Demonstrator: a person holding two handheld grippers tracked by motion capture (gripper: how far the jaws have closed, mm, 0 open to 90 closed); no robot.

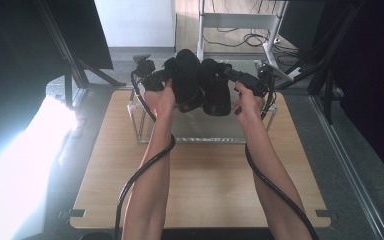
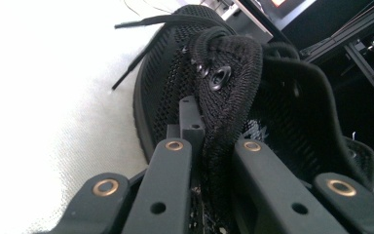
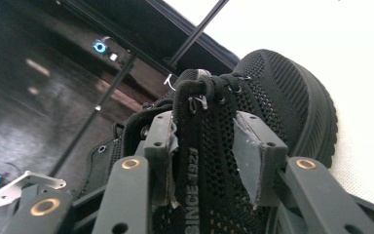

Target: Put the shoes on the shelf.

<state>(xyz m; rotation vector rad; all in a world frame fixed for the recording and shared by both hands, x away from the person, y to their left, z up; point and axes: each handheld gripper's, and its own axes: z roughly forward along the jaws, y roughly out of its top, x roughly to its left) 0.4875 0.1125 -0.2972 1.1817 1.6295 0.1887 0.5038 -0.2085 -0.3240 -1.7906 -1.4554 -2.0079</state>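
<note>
I hold one claw in each hand, forearms coming up from six o'clock in the high view, and a black mesh shoe hangs from each so the pair rides side by side above the table (image 1: 200, 190). Nearest to me in the left gripper view, my left claw (image 2: 209, 151) is clamped tight on the left shoe (image 2: 233, 107), its jaws pinching the padded collar and tongue edge just below the metal eyelets; I took it there because the fabric is thin enough to bite and the shoe then dangles toe-away, sole toward ten o'clock. In the right gripper view my right claw (image 3: 209, 146) grips the right shoe (image 3: 253, 112) by its tongue, the strip printed "SINCE 1927", with both pads pressed on the mesh; the tongue is thicker, so these jaws stand wider. From above, the left claw (image 1: 155, 80) sits at about eleven o'clock and the right claw (image 1: 247, 82) at one, with the left shoe (image 1: 187, 80) and right shoe (image 1: 215, 87) touching or nearly so between them at twelve. Just beyond and below them stands a low metal-framed rack (image 1: 205, 132) on the far half of the table; I judge I keep the shoes level and together in order to set them down on it as a pair.
</note>
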